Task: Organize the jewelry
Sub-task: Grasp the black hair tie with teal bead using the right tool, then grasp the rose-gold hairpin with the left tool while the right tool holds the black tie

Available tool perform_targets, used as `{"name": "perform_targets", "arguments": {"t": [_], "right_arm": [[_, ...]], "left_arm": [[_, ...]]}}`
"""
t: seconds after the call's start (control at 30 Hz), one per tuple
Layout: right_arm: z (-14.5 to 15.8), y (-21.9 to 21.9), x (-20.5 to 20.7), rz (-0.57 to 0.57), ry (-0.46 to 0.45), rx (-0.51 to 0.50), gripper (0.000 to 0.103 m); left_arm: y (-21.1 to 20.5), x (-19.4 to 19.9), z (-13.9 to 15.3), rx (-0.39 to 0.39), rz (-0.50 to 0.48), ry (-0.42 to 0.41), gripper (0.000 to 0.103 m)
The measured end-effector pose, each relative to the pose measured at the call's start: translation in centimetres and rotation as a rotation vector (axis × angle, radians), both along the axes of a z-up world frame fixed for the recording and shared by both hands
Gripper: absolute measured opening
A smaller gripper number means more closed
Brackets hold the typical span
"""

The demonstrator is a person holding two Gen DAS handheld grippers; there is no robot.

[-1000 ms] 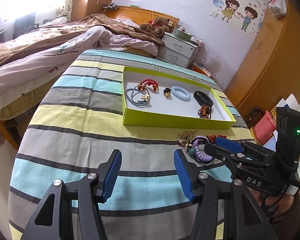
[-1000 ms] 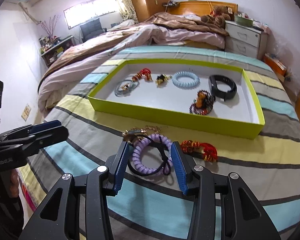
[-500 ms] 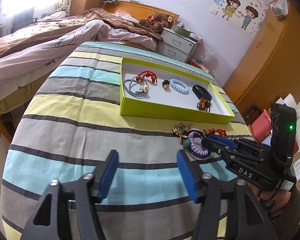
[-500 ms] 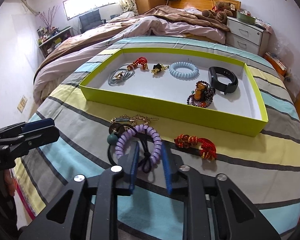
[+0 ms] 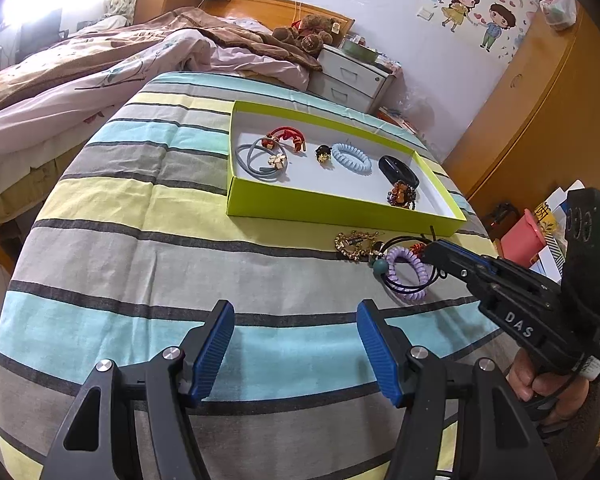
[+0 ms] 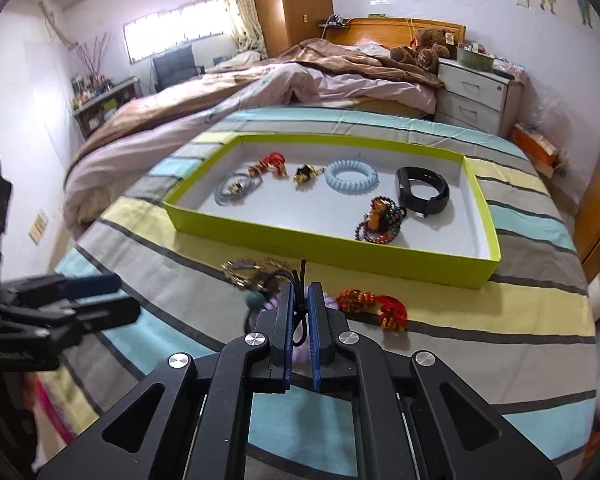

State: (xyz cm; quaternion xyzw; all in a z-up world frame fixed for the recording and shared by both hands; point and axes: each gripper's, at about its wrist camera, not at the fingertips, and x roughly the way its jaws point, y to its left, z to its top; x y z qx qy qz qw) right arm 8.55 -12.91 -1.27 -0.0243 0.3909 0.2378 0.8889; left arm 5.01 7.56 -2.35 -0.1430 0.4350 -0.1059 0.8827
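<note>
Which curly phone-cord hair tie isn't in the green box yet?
The purple coil hair tie, lying on the striped bedspread by the right gripper. The blue coil hair tie already lies inside the box.

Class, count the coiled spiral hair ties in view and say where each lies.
2. The blue coil hair tie lies inside the green tray; the purple coil hair tie lies on the striped bedspread, partly hidden.

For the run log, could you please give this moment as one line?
right gripper: shut on black hair tie | left gripper: open, empty | tray: six pieces
</note>
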Motion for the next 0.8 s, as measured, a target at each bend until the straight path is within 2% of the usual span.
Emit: {"name": "perform_targets", "arguments": {"t": [0.23,0.37,0.6,0.67,0.8], "right_arm": [[1.2,-0.4,-0.3,0.026,0.010,0.121,0.007],[2.0,-1.2,-0.6,0.002,-0.010,0.143,0.007],[3.1,-3.4,-1.1,-0.048,-0.046,0.175,0.007],[3.2,-4.0,-1.0,-0.061,-0.048,0.179,0.007],[3.0,-5.1,-0.8,-0.085,-0.043,0.190,0.007]], "left_arm": [[-0.2,0.4,-0.2,-0.001,-0.006,0.006,0.063],[-0.6,0.9,-0.2,0.003,-0.018,-0.003,0.063],[-3.6,3.4,0.0,0.115,-0.111,-0.014,0.063],[-4.9,4.0,0.3,0.154,-0.166,-0.041,0.063],[-6.2,5.8,-0.1,0.187,-0.194,-0.025,0.063]]}}
